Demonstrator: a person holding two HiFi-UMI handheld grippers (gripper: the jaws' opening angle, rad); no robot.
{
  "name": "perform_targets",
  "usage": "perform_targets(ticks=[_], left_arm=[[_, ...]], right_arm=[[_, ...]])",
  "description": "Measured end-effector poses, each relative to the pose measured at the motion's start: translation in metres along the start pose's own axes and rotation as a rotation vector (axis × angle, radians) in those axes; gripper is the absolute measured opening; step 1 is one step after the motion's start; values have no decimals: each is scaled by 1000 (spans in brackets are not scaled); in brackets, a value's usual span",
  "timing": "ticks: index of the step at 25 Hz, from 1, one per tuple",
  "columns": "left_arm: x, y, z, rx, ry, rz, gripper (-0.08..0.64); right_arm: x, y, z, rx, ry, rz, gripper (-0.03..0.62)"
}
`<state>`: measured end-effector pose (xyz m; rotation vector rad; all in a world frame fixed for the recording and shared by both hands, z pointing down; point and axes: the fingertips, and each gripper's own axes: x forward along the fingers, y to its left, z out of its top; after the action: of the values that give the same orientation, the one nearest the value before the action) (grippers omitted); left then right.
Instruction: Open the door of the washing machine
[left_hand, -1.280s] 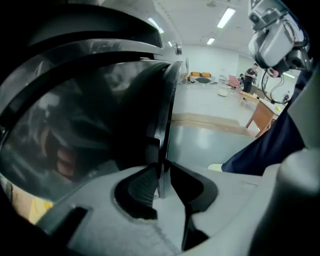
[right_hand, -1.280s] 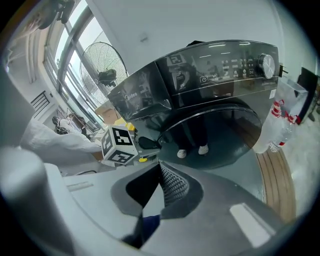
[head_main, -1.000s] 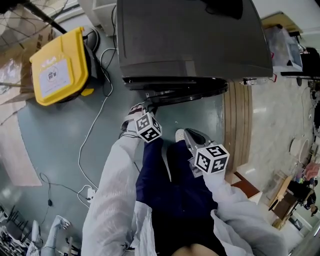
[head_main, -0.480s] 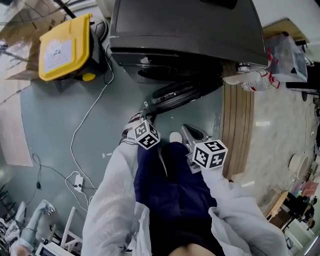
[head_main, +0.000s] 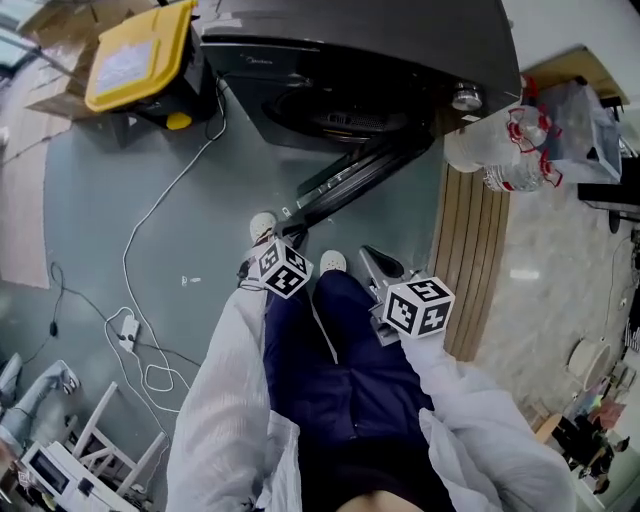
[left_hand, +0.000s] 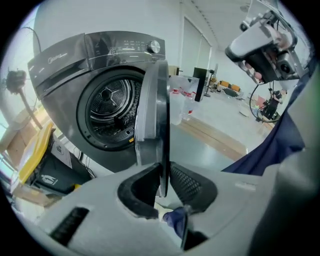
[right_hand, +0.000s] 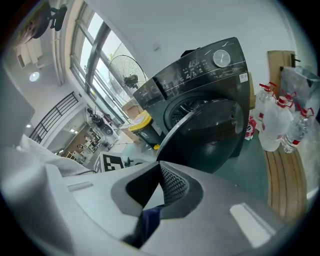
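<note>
Left gripper view | left tongs (left_hand: 162, 176) clamp door (left_hand: 150, 105) rim | right tongs (right_hand: 160, 175) together, empty | risk: thin rim may slip free if pulled askew

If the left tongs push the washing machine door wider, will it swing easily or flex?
The door probably swings as one rigid piece: it looks thick and stands edge-on, unbent. It seems heavy; the left tongs clamp only its thin rim, so slipping is possible.

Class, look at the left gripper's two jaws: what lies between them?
The edge of the open washing machine door, as the left gripper view shows; the left gripper is clamped on it.
</note>
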<state>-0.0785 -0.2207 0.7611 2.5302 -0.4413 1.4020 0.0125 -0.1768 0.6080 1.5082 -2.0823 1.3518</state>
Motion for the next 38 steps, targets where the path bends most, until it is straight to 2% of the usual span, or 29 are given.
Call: perform_targets(ticks=[4, 8, 19, 26, 33, 38], left_arm=[[2, -32, 1, -57, -21, 16, 67], [5, -66, 3, -116, -40, -5, 67], [12, -131, 13, -179, -134, -22, 71], [16, -160, 20, -232, -158, 4, 66], [29, -205, 38, -306, -156, -13, 67], [44, -252, 60, -366, -154, -36, 71]], right_arm=[[-16, -19, -23, -10, 12, -5, 8], [-34, -32, -40, 10, 9, -27, 8], [-82, -45, -95, 67, -100, -89, 8], [-125, -51, -135, 61, -116, -117, 8], [-163, -68, -148, 66, -96, -123, 8], [-186, -92, -149, 131, -109, -80, 8]])
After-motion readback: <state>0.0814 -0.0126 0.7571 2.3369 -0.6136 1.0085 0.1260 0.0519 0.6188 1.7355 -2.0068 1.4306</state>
